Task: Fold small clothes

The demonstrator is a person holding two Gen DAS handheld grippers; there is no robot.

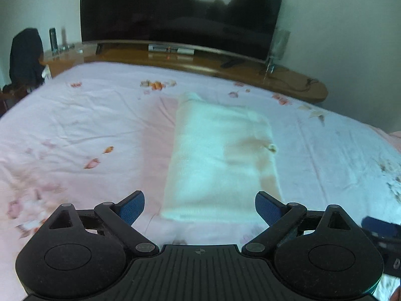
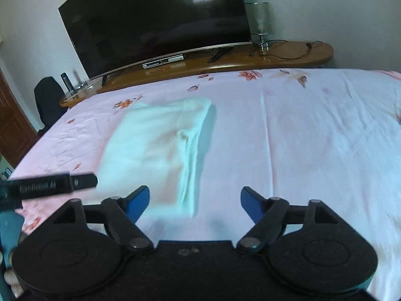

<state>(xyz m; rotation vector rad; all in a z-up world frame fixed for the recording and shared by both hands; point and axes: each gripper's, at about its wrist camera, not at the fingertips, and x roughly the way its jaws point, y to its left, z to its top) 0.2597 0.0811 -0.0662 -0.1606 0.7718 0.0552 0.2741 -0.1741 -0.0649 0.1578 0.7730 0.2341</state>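
Observation:
A white garment (image 1: 220, 155) lies folded into a long rectangle on the pink floral bedsheet (image 1: 75, 130). It also shows in the right wrist view (image 2: 155, 148), left of centre. My left gripper (image 1: 199, 208) is open and empty, its blue pads just short of the garment's near edge. My right gripper (image 2: 195, 202) is open and empty, near the garment's near right corner. Part of the left gripper's body (image 2: 50, 186) shows at the left of the right wrist view.
A large dark TV (image 1: 180, 12) stands on a curved wooden console (image 1: 288, 80) beyond the bed's far edge. A lamp (image 2: 260, 22) and cables sit on the console's right end. A dark chair (image 1: 25, 55) and bottles are at the far left.

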